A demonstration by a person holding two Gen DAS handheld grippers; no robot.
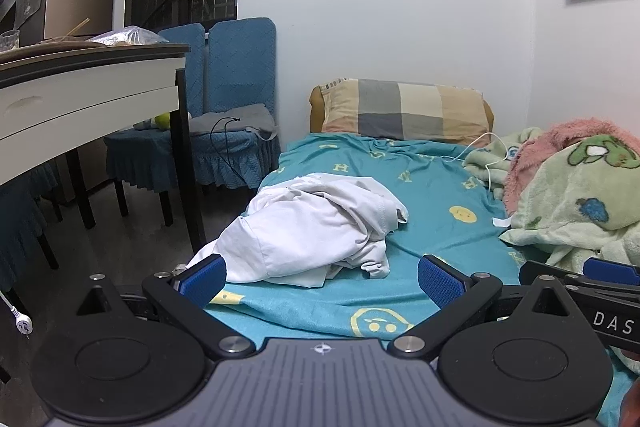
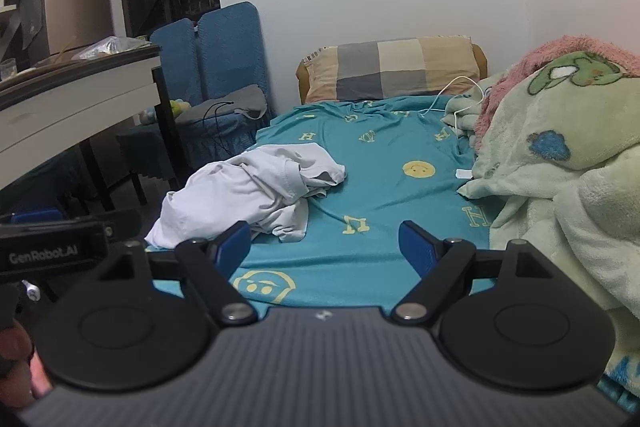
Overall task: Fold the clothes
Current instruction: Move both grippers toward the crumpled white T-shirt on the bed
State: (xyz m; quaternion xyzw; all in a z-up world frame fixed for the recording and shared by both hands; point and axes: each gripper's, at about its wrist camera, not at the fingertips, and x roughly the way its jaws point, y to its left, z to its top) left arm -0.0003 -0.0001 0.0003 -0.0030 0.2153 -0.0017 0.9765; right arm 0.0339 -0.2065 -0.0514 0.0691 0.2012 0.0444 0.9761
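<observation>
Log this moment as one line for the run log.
stage: pre-grasp | left tongs: open, empty | right tongs: open, empty | crumpled white cotton garment: unfolded on teal patterned bedsheet

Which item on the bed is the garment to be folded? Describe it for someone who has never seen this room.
Start at the bed's teal sheet with yellow faces and letters. On its left edge, nearest the dining table, lies a crumpled white garment. It is plain and thin, unlike the fluffy green and pink blanket on the opposite side.
</observation>
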